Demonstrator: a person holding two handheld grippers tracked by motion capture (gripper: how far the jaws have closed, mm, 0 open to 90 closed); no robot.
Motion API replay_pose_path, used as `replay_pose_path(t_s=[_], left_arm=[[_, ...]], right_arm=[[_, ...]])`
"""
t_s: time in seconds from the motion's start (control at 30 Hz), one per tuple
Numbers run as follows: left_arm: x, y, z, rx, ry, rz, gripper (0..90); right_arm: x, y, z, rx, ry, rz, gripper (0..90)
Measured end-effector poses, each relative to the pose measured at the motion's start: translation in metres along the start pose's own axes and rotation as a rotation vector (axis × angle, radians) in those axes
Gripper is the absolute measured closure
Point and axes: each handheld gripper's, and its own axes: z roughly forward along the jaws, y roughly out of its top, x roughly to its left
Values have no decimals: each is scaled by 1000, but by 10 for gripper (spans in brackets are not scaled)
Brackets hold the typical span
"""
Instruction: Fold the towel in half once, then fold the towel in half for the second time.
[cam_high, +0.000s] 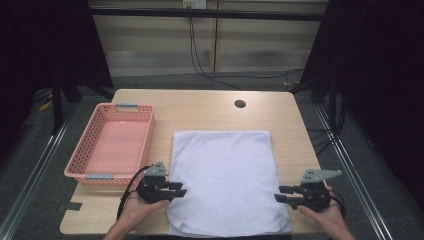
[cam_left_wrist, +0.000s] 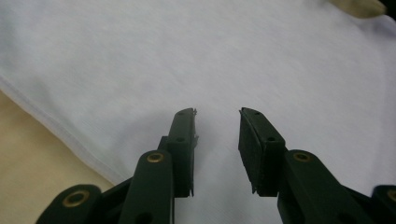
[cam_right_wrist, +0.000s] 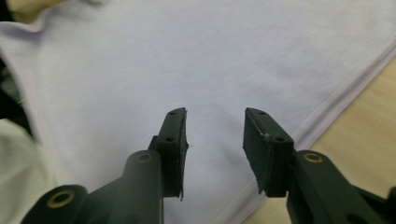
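A folded white cloth lies flat on the wooden table, its near edge at the table's front. My left gripper hovers at the cloth's left edge near the front, jaws apart and pointing right over the fabric. In the left gripper view the cloth spreads under the left gripper with nothing between the jaws. My right gripper sits at the cloth's right edge, pointing left, also open. The right gripper view shows the right gripper above the cloth, its hem running along the right.
A pink plastic basket, holding nothing, stands on the table's left side, just behind my left hand. A round cable hole sits in the table's far part. Bare wood shows behind the cloth and in a narrow strip along its right edge.
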Motion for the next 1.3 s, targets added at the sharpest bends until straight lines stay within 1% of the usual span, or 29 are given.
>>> replay_pose_path(t_s=[0.03, 0.07, 0.1, 0.13, 0.17, 0.2, 0.23, 0.27, 0.3, 0.4, 0.43, 0.47, 0.5, 0.53, 0.57, 0.67, 0.73, 0.83, 0.93, 0.97, 1.03, 1.07, 1.1, 1.13, 1.17, 1.2, 1.23, 1.27, 1.3], left_arm=[[3, 3, 3, -9, 13, -6, 664], [7, 5, 5, -2, 29, -13, 660], [10, 6, 8, 10, 39, -13, 660], [13, 7, 11, 12, 55, -7, 659], [16, 6, 13, 17, 86, -8, 654], [20, 6, 16, 29, 96, -18, 648], [22, 5, 17, 32, 100, -38, 643], [22, 4, 19, 35, 99, -32, 637], [21, 4, 19, 38, 102, -18, 630], [23, 3, 20, 27, 90, -37, 622], [24, 3, 19, 22, 96, -38, 637], [22, 2, 20, 22, 107, -31, 648], [19, 2, 20, 25, 122, -7, 651], [16, 2, 21, 29, 138, 2, 651], [14, 2, 21, 34, 137, -8, 649], [7, -1, 21, 40, 114, 4, 648], [0, -3, 21, 41, 90, 14, 648], [-10, -8, 19, 49, 63, 23, 649], [-19, -13, 16, 59, 34, 9, 651], [-23, -16, 15, 50, 32, 6, 654], [-29, -20, 11, 62, 14, 8, 657], [-33, -22, 10, 66, 13, 17, 662], [-36, -25, 8, 69, 12, 25, 663], [-40, -27, 7, 76, 9, 18, 663], [-43, -28, 6, 79, 8, 13, 663], [-47, -31, 5, 75, 6, 22, 663], [-50, -32, 4, 79, -1, 29, 663], [-52, -34, 2, 91, -15, 22, 663], [-54, -35, 1, 95, -23, 25, 663]], right_arm=[[-4, 4, 5, 6, -6, -3, 588], [-8, 8, 10, 8, -11, -6, 580], [-11, 12, 15, 8, -14, -10, 571], [-14, 16, 20, 7, -19, -4, 564], [-17, 20, 24, 8, -23, 1, 560], [-20, 24, 29, 12, -25, -4, 556], [-22, 27, 34, 14, -34, -9, 547], [-25, 30, 40, 21, -46, -9, 539], [-27, 33, 47, 32, -48, -9, 533], [-31, 42, 65, 63, -82, -20, 511], [-32, 44, 70, 65, -100, -29, 501], [-32, 45, 75, 74, -104, -36, 502], [-31, 46, 79, 91, -113, -49, 502], [-29, 45, 80, 93, -128, -66, 507], [-26, 45, 79, 105, -144, -86, 507], [-23, 38, 74, 103, -153, -96, 510], [-23, 32, 67, 101, -139, -94, 511], [-19, 21, 56, 100, -138, -88, 511], [-13, 11, 45, 110, -115, -87, 514], [-11, 8, 42, 117, -109, -85, 520], [-8, 5, 38, 124, -107, -83, 522], [-6, 4, 37, 129, -104, -84, 522], [-4, 2, 35, 131, -97, -87, 522], [-2, 0, 34, 131, -90, -90, 522], [1, -2, 32, 134, -80, -81, 522], [4, -4, 29, 139, -66, -78, 525], [8, -6, 27, 151, -68, -80, 542], [11, -9, 24, 156, -68, -81, 569], [14, -10, 22, 166, -68, -84, 572]])
